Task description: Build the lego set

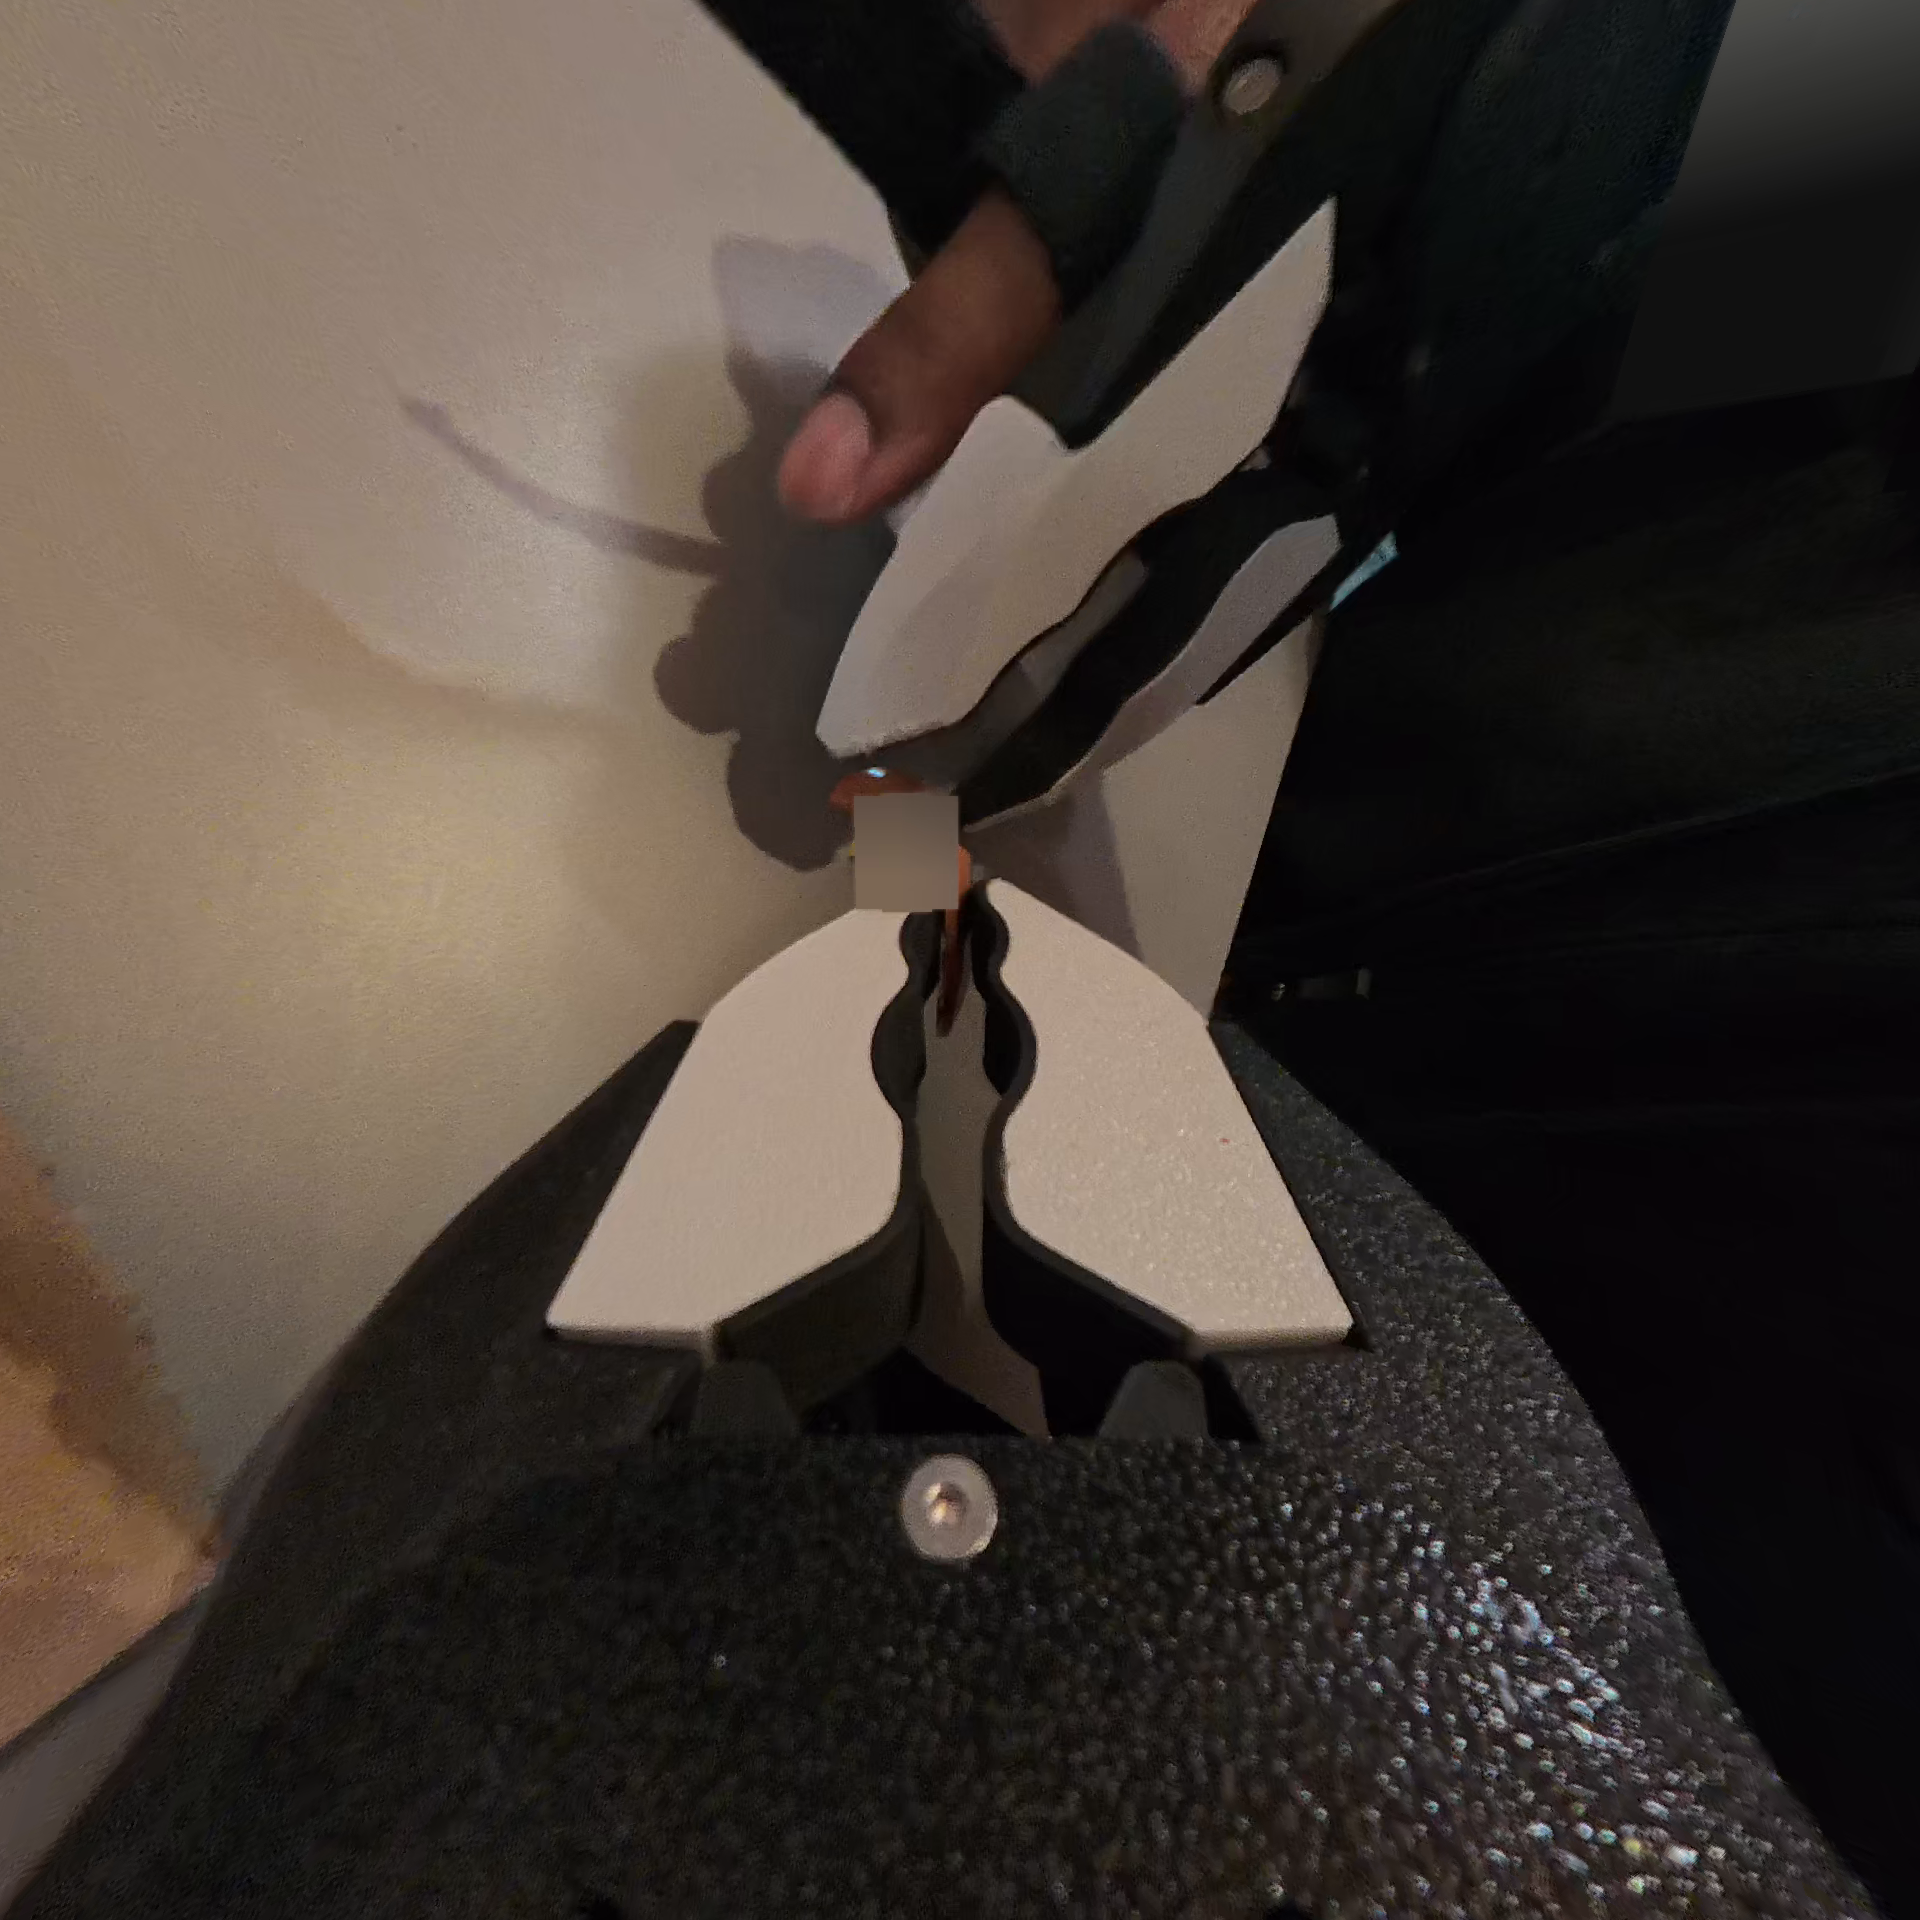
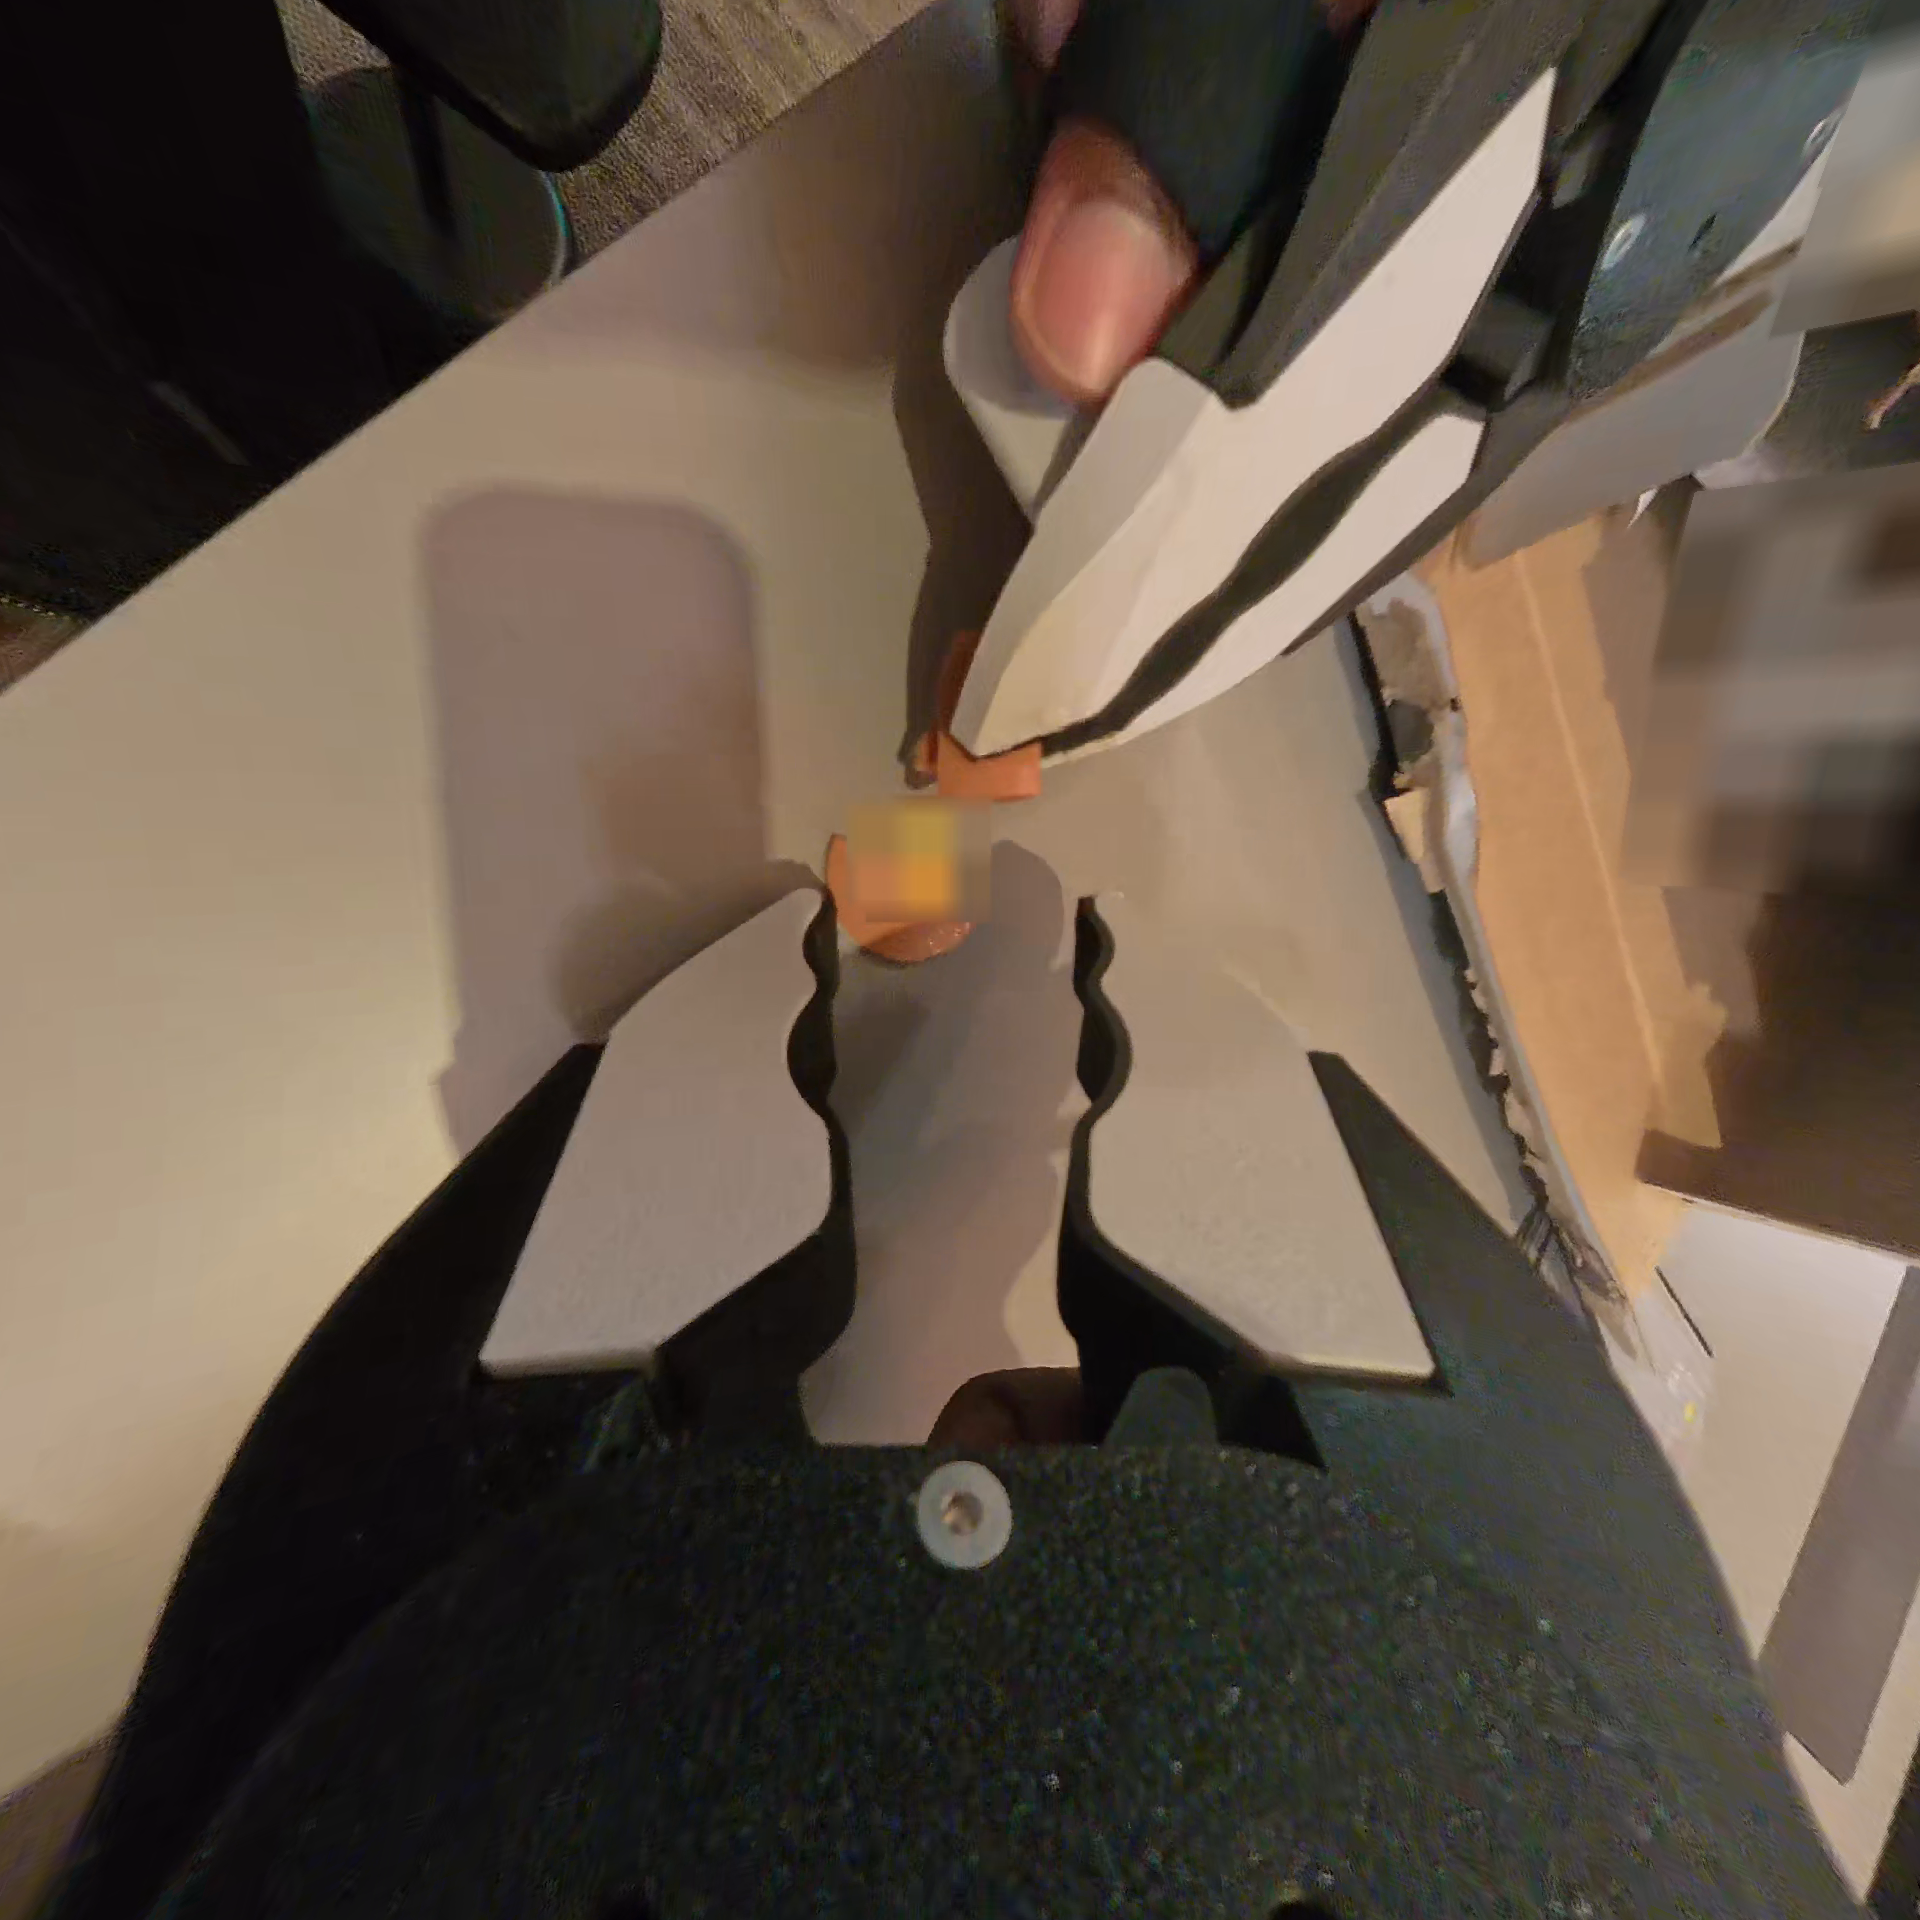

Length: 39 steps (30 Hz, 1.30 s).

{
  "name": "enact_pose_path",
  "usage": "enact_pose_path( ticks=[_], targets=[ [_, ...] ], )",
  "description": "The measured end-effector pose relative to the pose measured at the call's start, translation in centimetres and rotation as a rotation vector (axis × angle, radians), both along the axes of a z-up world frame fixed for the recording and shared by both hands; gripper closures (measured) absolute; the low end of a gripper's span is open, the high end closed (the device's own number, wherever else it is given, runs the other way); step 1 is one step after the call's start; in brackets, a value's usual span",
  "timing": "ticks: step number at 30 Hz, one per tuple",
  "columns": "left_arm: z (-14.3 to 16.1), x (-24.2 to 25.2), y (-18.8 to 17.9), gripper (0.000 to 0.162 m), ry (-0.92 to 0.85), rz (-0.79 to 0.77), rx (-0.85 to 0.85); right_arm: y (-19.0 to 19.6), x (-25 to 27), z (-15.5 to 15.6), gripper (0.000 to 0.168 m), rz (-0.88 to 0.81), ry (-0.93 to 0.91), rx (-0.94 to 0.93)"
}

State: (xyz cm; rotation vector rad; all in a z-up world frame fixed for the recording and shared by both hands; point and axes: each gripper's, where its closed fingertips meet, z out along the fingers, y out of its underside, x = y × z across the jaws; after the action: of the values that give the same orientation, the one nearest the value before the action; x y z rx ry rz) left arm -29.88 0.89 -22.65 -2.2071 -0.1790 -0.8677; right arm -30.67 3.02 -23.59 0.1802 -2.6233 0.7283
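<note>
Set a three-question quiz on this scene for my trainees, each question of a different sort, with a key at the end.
1. True or false: the left hand-held gripper is shut on a small orange piece.
2. How do the jaws of the right hand-held gripper stand? A: clearly apart. B: pressed tight together. C: out of view.
3. Fill in: in the right wrist view, the torn brown cardboard lies at the ____ edge of the picture.

Key: 1 true; 2 A; 3 right.
</note>
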Motion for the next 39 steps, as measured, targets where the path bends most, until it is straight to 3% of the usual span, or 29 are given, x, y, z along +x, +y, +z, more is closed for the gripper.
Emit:
enact_pose_path(
  ticks=[3, 9, 12, 21, 28, 30, 39],
  targets=[
    [0.0, -0.4, 0.0, 0.157, 0.0, -0.006, -0.007, 0.7, -0.4, -0.1, 0.115, -0.079, -0.09, -0.023],
    [0.1, -0.4, 0.2, 0.157, 0.013, -0.02, -0.004, 1.2, 0.0, -0.6, 0.115, -0.386, -0.322, -0.143],
    [0.1, -0.6, 0.2, 0.157, 0.003, -0.013, 0.007, 1.0, 1.0, -0.8, 0.116, -0.457, -0.413, -0.217],
    [0.0, -0.7, 0.4, 0.157, -0.006, -0.024, 0.01, 0.1, 0.5, -0.9, 0.115, -0.4, -0.315, -0.246],
    [0.0, -0.6, 0.4, 0.157, -0.007, -0.034, 0.006, -0.4, 0.8, -1.0, 0.126, -0.416, -0.371, -0.282],
    [-0.1, -0.5, 0.4, 0.157, -0.011, -0.039, 0.003, -0.4, 0.6, -1.0, 0.136, -0.428, -0.367, -0.292],
    [-0.1, -0.6, 0.7, 0.157, -0.027, -0.042, -0.011, -0.6, 1.1, -0.8, 0.138, -0.351, -0.278, -0.28]
  ],
)
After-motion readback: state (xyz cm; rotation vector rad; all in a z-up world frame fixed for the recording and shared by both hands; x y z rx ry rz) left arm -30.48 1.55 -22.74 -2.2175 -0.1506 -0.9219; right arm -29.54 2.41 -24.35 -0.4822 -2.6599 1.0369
